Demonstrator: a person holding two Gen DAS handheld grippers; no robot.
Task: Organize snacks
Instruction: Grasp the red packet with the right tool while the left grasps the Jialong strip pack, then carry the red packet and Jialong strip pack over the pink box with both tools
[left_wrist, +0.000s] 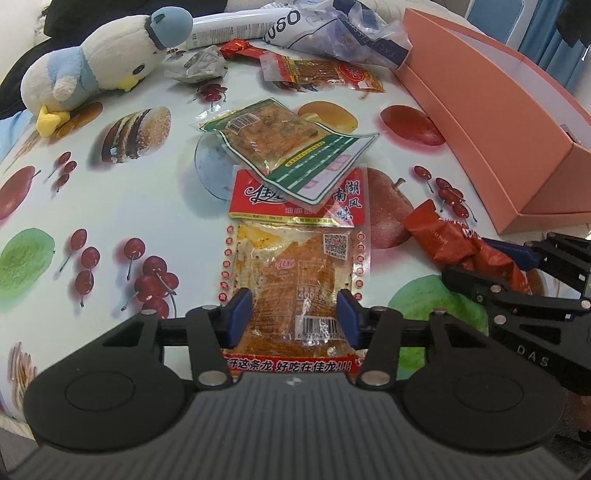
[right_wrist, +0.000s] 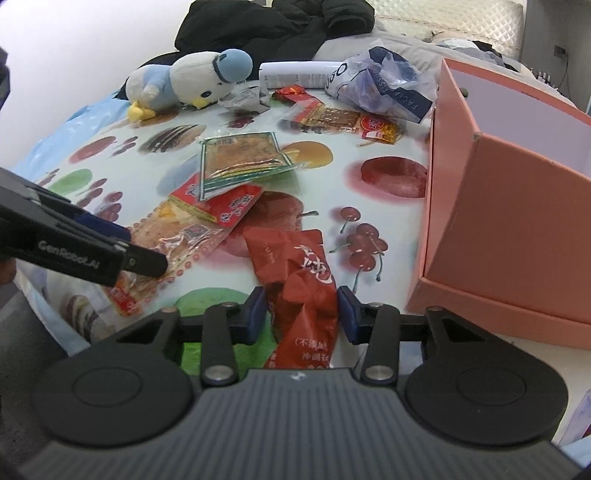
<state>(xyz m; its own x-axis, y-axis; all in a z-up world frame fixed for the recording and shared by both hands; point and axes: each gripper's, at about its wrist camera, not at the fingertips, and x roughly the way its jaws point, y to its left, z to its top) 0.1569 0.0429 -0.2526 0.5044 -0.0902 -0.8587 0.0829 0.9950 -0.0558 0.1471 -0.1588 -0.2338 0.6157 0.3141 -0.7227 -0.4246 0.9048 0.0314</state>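
Snacks lie scattered over the fruit-printed tablecloth (left_wrist: 122, 206), and I have one under each claw. In my left wrist view, the long clear packet with a red header and orange strips inside (left_wrist: 295, 273) runs up the middle of the frame. My left gripper (left_wrist: 293, 317) straddles its near end, the blue pads (left_wrist: 240, 314) sitting at the packet's two long edges. They look pressed against it, so I read the claw as clamped on that packet. A green-edged clear packet of a yellow-brown slab (left_wrist: 280, 147) lies across the red header, just above centre.

In my right wrist view, the crumpled dark red foil sachet with white lettering (right_wrist: 299, 280) sits at lower centre. My right gripper (right_wrist: 301, 310) has a pad on either side, both meeting the crinkled foil, so it is clamped on the sachet. At the right edge of that frame stands the salmon-pink cardboard box (right_wrist: 509, 236), open at the top and just beside the sachet.

Toward the top of the frame a flat red-and-gold packet of brown sticks (right_wrist: 343, 120) lies near a bluish crumpled plastic bag (right_wrist: 384, 85). A white and pale blue plush bird (right_wrist: 188, 79) lies on its side at upper left, next to a wad of grey wrapper (right_wrist: 247, 98). A white tube with dark lettering (right_wrist: 295, 72) lies behind them.
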